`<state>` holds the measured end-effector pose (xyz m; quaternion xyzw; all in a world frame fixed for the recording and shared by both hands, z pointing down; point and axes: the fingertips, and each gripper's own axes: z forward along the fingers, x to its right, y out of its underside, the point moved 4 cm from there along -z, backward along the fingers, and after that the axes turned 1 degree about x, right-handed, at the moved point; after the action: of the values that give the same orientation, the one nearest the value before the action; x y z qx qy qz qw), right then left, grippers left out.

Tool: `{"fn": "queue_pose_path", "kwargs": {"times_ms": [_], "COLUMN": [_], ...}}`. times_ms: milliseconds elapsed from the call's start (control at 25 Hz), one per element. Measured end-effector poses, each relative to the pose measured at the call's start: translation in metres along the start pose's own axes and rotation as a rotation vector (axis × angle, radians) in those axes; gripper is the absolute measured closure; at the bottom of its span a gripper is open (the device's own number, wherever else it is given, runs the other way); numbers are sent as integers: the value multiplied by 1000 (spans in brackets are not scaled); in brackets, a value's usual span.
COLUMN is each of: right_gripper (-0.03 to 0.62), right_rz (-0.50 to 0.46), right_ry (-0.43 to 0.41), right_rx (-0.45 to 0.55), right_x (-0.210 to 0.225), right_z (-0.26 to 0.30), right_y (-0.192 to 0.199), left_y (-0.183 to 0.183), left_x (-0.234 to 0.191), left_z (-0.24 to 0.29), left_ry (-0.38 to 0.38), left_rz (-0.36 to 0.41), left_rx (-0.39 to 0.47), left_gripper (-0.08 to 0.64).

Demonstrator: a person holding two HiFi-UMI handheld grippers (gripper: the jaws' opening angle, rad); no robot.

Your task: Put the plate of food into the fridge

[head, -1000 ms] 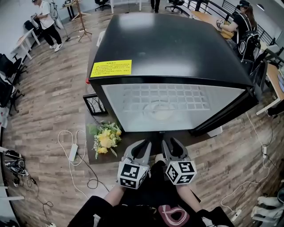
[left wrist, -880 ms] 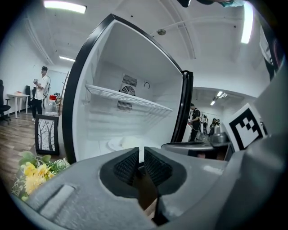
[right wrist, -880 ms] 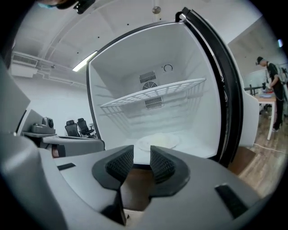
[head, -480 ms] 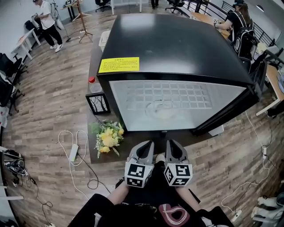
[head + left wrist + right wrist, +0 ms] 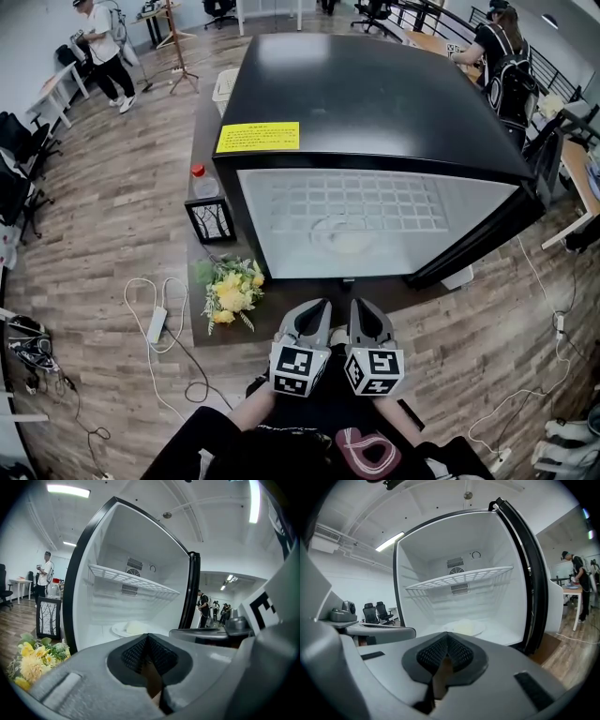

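Wood flooring surrounds the open fridge (image 5: pixel 375 103) at the head view's upper centre. The plate (image 5: pixel 342 236) lies inside at mid-frame, well apart from the left gripper (image 5: pixel 314 311) and right gripper (image 5: pixel 364 309), which sit side by side at lower centre.

In the left gripper view the jaws are pressed together on nothing. The plate (image 5: pixel 127 629) sits just above them in frame, on the fridge floor under the shelf (image 5: pixel 131 581).

In the right gripper view the jaws are likewise closed and empty, with the plate (image 5: pixel 464 628) at centre, beyond their tips.

Yellow label (image 5: pixel 258 137) on fridge (image 5: pixel 375 94) top has print, too small to read. No other legible txt.
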<state>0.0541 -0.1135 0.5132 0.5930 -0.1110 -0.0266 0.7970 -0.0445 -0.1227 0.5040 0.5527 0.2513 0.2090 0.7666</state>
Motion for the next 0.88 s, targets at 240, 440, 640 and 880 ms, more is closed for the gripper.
{"fn": "queue_pose_path", "kwargs": {"times_ms": [240, 440, 640, 880], "right_gripper": [584, 584, 586, 586], "right_rz": [-4, 8, 62, 86], "right_ry": [-4, -6, -5, -4], "right_rx": [-6, -13, -27, -44], "right_x": [-2, -2, -2, 1], "right_z": [2, 4, 6, 11], "right_y": [1, 1, 6, 10], "left_y": [1, 0, 0, 2], "left_x": [-7, -8, -8, -12], "left_z": [-1, 0, 4, 7], "left_ry": [-19, -8, 9, 3], "left_rz": [-27, -20, -14, -23], "left_rx": [8, 12, 4, -2], "left_gripper": [552, 552, 552, 552]}}
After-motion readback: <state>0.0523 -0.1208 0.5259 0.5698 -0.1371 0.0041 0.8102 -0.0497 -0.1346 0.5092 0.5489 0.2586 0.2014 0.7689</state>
